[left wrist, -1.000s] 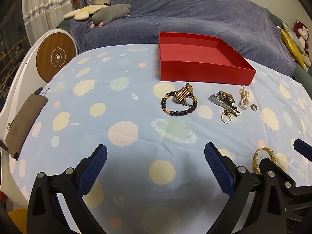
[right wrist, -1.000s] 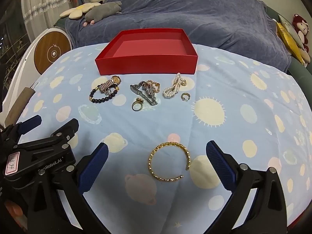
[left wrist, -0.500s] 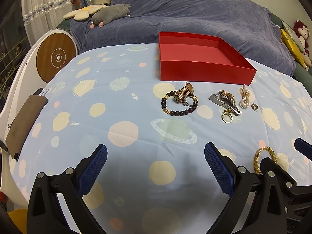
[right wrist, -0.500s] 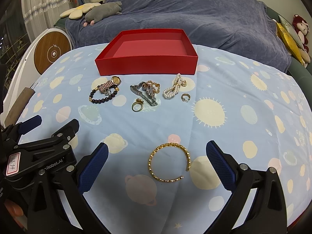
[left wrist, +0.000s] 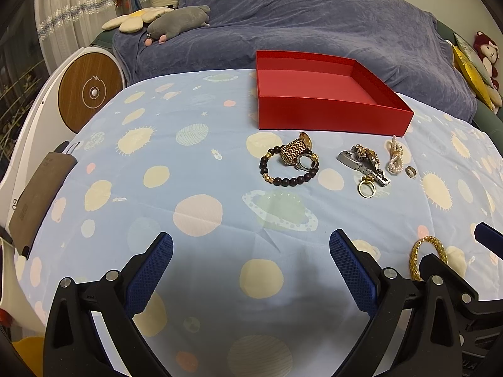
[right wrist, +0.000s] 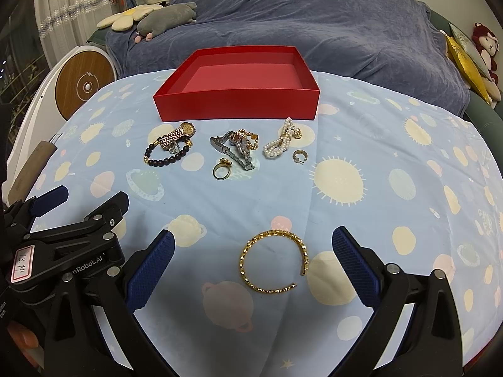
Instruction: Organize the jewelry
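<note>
Jewelry: we are seeing all of it lying loose on the cloth, none of it in the box; we judge the sorting is only beginning.
Tablecloth [right wrist: 393, 144]: it is spreading under both tools, pale blue with planets, and is looking thin enough to snag.
Red box [right wrist: 239, 106]: it is sitting straight ahead of the right tool, well beyond its tips, with nothing inside.
Left gripper [left wrist: 251, 262]: we are holding it spread wide over bare cloth, gripping nothing; the box is lying ahead and to its right.
Right gripper [right wrist: 253, 260]: it is also standing wide apart and holding nothing, its blue pads flanking the bangle without touching it.
Gold bangle [right wrist: 273, 260]: it is lying flat between the right tool's fingers, its gap turned to the near right.
Beaded bracelet and gold watch [right wrist: 168, 149]: they are resting in a touching heap ahead and left of the right tool.
Silver watch and chain [right wrist: 234, 147]: they are tangling together straight ahead, just short of the box.
Pearl strand [right wrist: 279, 144]: it is lying ahead, slightly right.
Gold ring [right wrist: 221, 169]: it is sitting nearest of the far group.
Small hoop [right wrist: 298, 156]: it is sitting beside the pearls.
Risk: we are expecting the flat, thin bangle to slide or flex shut as the pads close, or the pads to be pinching cloth instead; the tangled pieces could be dragging neighbours along.
</note>
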Motion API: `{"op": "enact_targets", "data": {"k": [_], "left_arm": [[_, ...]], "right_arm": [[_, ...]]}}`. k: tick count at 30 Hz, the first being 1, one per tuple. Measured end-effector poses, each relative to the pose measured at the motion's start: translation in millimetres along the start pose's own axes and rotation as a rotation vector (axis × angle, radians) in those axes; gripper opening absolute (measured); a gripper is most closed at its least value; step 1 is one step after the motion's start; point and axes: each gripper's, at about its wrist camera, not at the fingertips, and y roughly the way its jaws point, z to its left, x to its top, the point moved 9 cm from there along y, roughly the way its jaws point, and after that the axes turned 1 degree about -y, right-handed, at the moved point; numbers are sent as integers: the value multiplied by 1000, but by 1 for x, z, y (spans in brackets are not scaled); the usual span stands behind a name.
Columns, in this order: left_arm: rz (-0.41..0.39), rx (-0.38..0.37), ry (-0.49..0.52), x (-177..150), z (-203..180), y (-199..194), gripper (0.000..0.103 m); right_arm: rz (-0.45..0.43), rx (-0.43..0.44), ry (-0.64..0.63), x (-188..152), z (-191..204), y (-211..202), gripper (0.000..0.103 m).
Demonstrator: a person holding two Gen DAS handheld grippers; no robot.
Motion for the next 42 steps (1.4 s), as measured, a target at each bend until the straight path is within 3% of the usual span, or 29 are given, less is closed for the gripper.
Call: {"op": "enact_targets", "data": {"k": [42], "left_arm": [[3,6,0,-1,2,4,97]], "right_arm": [[1,-11,-1,0,-3,2,98]]}}
